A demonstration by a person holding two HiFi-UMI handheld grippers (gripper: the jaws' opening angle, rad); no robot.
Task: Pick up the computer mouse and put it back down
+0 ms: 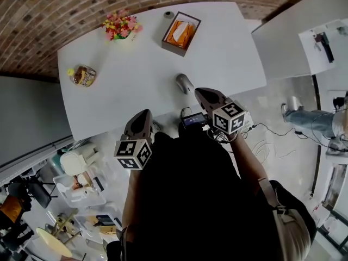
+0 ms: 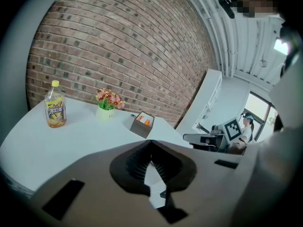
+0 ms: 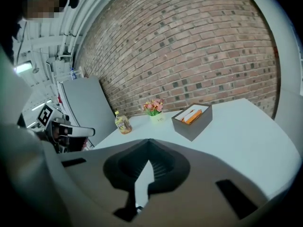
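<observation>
White table (image 1: 228, 48) carries a flower pot (image 1: 122, 26), an open brown box (image 1: 181, 33) with orange contents, a yellow-capped bottle (image 1: 82, 76) and, near the front edge, the computer mouse (image 1: 185, 83), lying free. Right gripper (image 1: 199, 92) points at the mouse from just beside it; contact cannot be told. Left gripper (image 1: 144, 113) sits over the table's front edge, well apart from the mouse.
</observation>
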